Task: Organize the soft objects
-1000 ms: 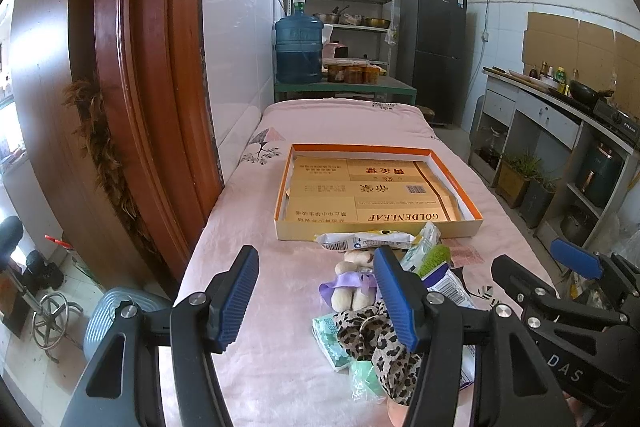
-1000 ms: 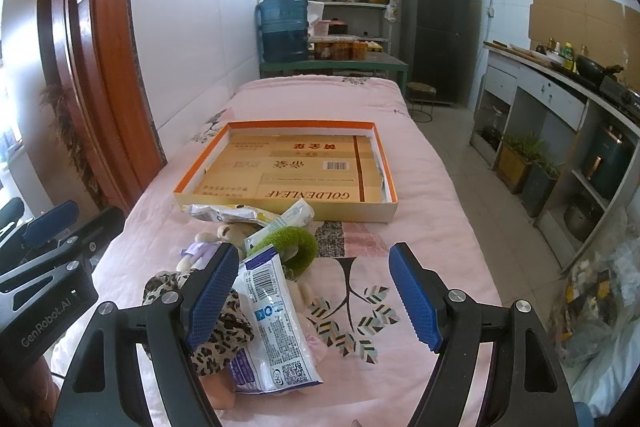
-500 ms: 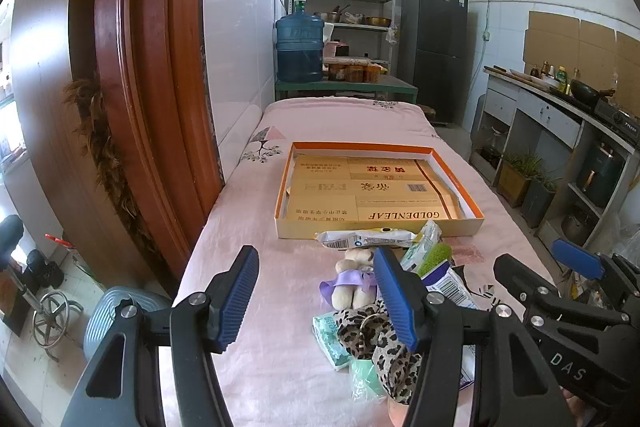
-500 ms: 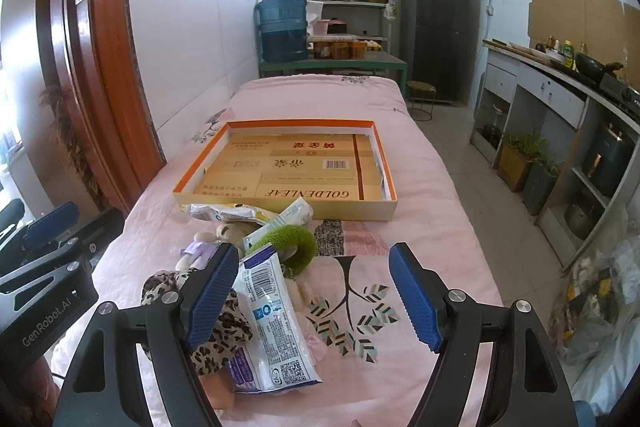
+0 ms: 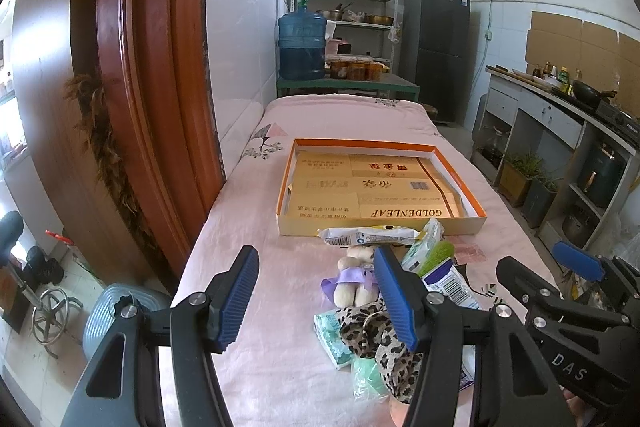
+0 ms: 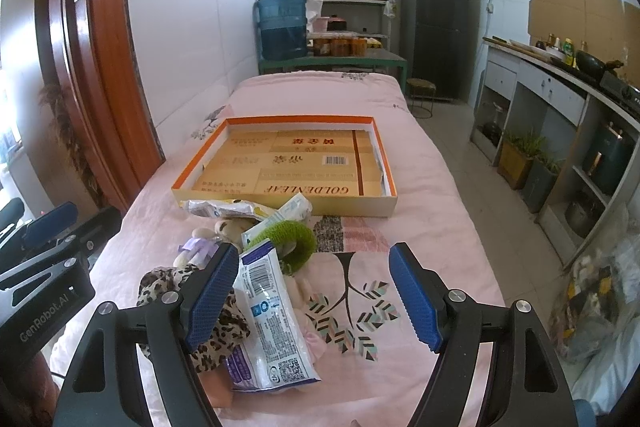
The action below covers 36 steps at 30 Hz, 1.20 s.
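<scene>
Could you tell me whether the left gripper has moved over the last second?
No. The left gripper sits at the same spot against the cardboard tray.

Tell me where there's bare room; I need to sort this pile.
The shallow box is empty inside. Bare cloth lies left of the plush toy, and right of the tissue pack over the printed branch. Crowded: the pile before the box's near wall.

Cloth, cardboard and glossy plastic

A matt pink cloth cover [image 6: 420, 183] with soft wrinkles carries a smooth printed cardboard tray [image 6: 288, 205]. The wipes packet [image 6: 272, 323] is glossy, crinkled plastic; the leopard-print scrunchie [image 6: 224, 323] is soft fabric, the green ring [image 6: 298, 239] fuzzy. The tongs' pads [image 6: 414, 301] are ribbed blue rubber on matt black plastic.
</scene>
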Tool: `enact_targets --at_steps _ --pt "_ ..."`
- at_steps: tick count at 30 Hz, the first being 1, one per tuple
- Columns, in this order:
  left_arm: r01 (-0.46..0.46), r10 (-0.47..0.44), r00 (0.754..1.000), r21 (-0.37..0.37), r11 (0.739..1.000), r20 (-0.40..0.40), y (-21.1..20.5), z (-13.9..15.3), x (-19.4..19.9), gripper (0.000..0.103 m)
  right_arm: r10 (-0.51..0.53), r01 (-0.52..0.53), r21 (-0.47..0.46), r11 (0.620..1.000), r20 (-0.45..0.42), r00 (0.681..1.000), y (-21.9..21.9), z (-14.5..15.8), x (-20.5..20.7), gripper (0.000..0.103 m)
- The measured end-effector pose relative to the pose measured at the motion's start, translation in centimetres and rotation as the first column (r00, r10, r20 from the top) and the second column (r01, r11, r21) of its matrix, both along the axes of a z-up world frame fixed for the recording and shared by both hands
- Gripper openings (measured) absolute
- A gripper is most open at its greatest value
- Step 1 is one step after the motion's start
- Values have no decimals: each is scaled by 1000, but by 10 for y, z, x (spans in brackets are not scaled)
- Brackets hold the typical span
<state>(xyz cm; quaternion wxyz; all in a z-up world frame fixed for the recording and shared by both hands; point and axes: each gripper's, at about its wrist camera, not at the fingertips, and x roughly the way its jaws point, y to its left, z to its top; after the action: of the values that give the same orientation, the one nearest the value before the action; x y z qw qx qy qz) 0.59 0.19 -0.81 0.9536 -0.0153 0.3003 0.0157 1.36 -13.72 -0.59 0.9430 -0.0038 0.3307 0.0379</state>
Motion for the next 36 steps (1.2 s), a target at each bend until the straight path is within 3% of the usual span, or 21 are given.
enact_targets --at_steps 11,20,26,30,32,36 --pt "10 -10 1000 -6 1000 -16 0 -9 1 60 0 0 3 1000 -24 1000 -3 -10 2 79" --pt "174 -177 981 -52 983 -74 -16 -34 -5 60 45 -43 29 999 -95 994 -11 -37 3 78" --pt "220 -228 967 -84 972 -116 -21 -47 -5 58 109 -104 40 994 -141 984 -9 -54 4 78" --pt "221 -240 962 -143 965 -133 -14 -53 -1 58 138 -124 88 988 -165 977 -11 -60 7 79" --pt "224 -250 957 -173 959 -149 -12 -57 1 51 158 -141 107 984 -174 972 -10 -63 9 75" --pt "245 -283 943 -213 946 -175 -13 -69 4 38 213 -188 143 972 -186 959 -7 -69 11 50"
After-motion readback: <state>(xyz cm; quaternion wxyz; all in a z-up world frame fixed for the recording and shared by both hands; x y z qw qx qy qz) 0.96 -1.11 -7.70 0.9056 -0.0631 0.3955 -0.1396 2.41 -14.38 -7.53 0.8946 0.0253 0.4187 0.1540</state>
